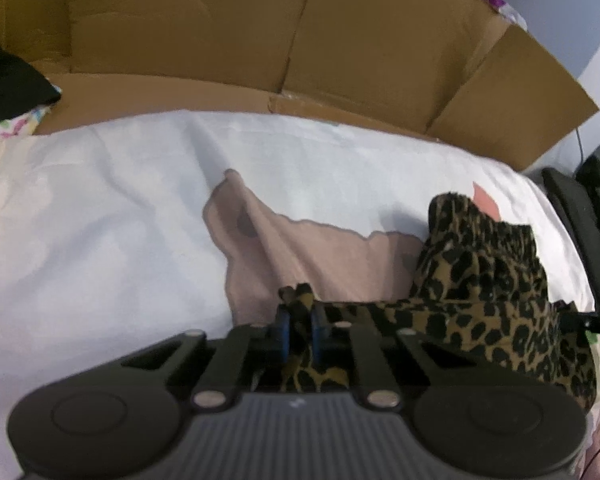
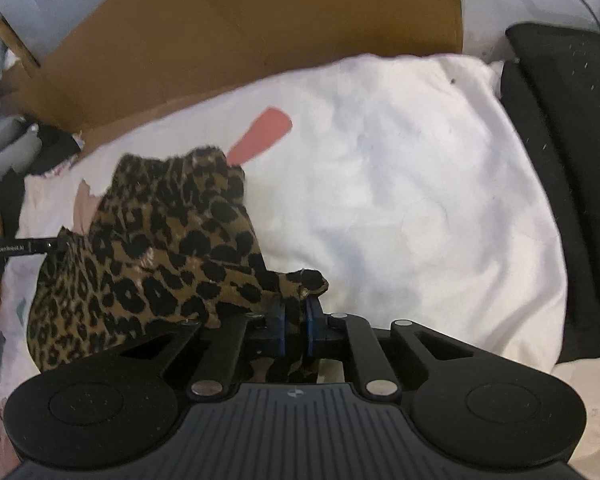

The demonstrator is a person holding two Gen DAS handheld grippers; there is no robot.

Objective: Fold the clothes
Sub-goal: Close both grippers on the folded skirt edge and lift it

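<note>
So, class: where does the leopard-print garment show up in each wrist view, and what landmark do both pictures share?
Left wrist view: leopard-print garment at right, an edge pinched in the left gripper.
Right wrist view: garment at left, a corner pinched in the right gripper.
Shared landmark: cardboard box behind the white sheet.

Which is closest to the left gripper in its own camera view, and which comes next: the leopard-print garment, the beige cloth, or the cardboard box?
1. Leopard-print garment: pinched in the left gripper itself, stretching off to the right.
2. Beige cloth: lying on the white sheet just ahead of the fingertips.
3. Cardboard box: farthest, standing along the sheet's back edge.
</note>
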